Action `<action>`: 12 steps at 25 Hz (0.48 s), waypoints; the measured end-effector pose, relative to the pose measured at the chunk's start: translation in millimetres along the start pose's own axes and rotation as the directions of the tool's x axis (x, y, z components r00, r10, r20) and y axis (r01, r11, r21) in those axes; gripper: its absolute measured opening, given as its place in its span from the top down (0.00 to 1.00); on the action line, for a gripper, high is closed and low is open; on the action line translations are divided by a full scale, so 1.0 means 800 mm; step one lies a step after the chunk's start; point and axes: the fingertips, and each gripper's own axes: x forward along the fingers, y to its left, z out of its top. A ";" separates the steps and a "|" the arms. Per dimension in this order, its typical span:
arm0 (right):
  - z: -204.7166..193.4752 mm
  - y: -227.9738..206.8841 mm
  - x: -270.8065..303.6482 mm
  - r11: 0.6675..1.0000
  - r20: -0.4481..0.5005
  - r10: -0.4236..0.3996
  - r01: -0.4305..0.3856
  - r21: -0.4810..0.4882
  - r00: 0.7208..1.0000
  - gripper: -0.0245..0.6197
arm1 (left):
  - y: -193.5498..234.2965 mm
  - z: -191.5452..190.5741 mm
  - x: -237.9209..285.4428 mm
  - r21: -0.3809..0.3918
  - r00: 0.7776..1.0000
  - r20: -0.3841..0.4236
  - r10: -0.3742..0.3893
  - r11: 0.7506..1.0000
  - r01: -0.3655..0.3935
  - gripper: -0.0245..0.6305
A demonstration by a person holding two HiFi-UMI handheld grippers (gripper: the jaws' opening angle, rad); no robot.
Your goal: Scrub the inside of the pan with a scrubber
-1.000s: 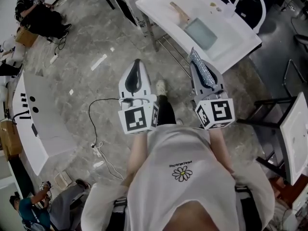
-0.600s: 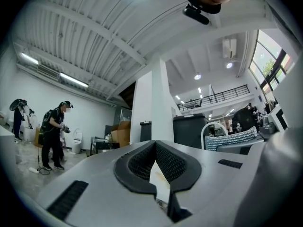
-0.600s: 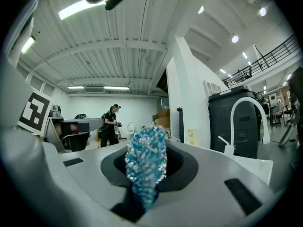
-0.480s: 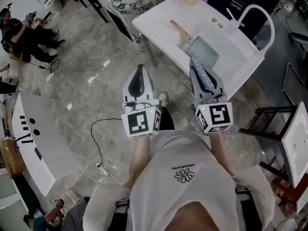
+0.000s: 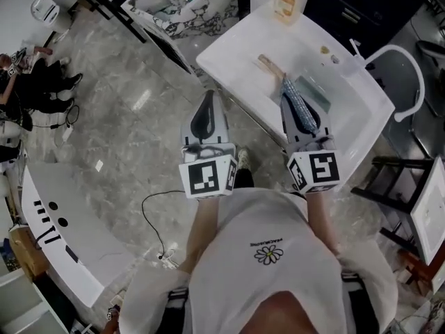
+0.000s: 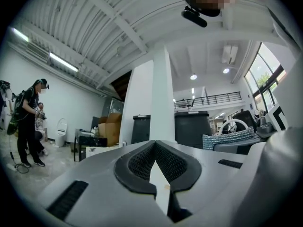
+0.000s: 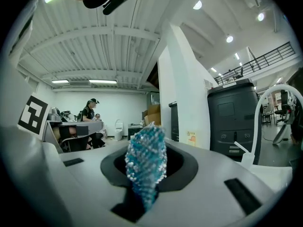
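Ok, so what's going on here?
A person stands at a white sink with tongs in each hand. The right tongs are shut on a blue scrubber and point toward the pan lying in the sink. The left tongs are shut and empty, held level beside them. The scrubber is in the air, not on the pan, so scrubbing hasn't started.

My blue, glittery scrubber point(image 7: 144, 162) stands upright, clamped in my right gripper point(image 7: 147, 148). The rectangular, wooden-handled pan point(image 5: 321, 94) lies flat, far right, in the white sink point(image 5: 240, 65).
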 end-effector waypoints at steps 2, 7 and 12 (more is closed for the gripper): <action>0.006 -0.005 0.030 1.000 -0.004 -0.027 0.027 0.005 1.000 0.86 | 0.019 0.001 0.031 -0.001 1.000 -0.005 -0.024 1.000 0.024 0.94; 0.011 -0.022 0.074 0.996 -0.019 -0.087 0.087 -0.004 0.996 0.86 | 0.044 -0.006 0.089 -0.025 0.997 -0.020 -0.078 0.997 0.077 0.94; 0.000 -0.044 0.082 0.992 -0.033 -0.126 0.126 0.020 0.992 0.86 | 0.027 -0.027 0.118 -0.059 0.988 -0.054 -0.142 0.989 0.139 0.94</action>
